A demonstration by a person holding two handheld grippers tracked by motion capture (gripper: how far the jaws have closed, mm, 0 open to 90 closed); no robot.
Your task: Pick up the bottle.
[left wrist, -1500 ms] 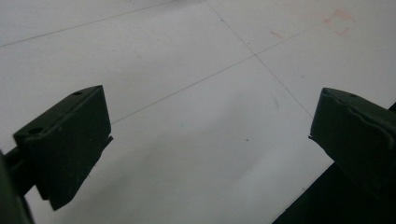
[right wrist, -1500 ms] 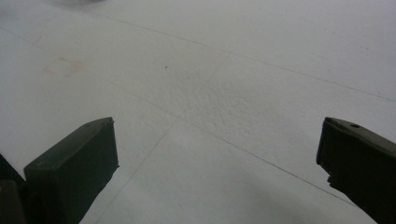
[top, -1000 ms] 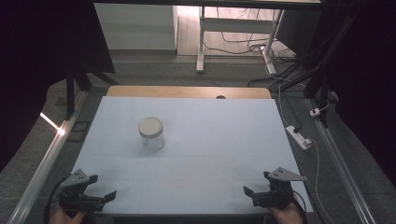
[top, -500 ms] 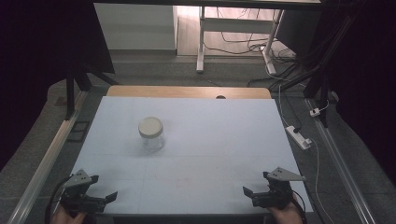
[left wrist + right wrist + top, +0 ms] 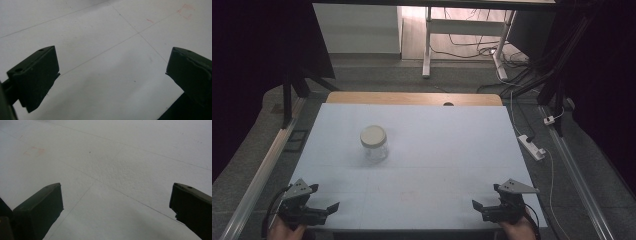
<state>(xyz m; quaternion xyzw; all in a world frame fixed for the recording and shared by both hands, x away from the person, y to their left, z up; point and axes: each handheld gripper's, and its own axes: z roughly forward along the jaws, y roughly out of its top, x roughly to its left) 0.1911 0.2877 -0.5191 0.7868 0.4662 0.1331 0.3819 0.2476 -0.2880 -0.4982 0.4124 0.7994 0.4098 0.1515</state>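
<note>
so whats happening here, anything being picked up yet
Not yet. A person holds tongs in each hand at the near edge of the white table. The left tongs and the right tongs both rest low by that edge, jaws wide open with nothing between them. The one thing on the table is a clear jar with a pale lid, standing upright toward the left middle, well away from both and untouched.

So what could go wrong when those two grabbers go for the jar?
The jar is see-through, maybe glass, and stands alone on the table; a bump could tip or roll it. The left gripper and right gripper sit at the near edge, jaws wide open, far from it, so a long reach might nudge it before gripping.
</note>
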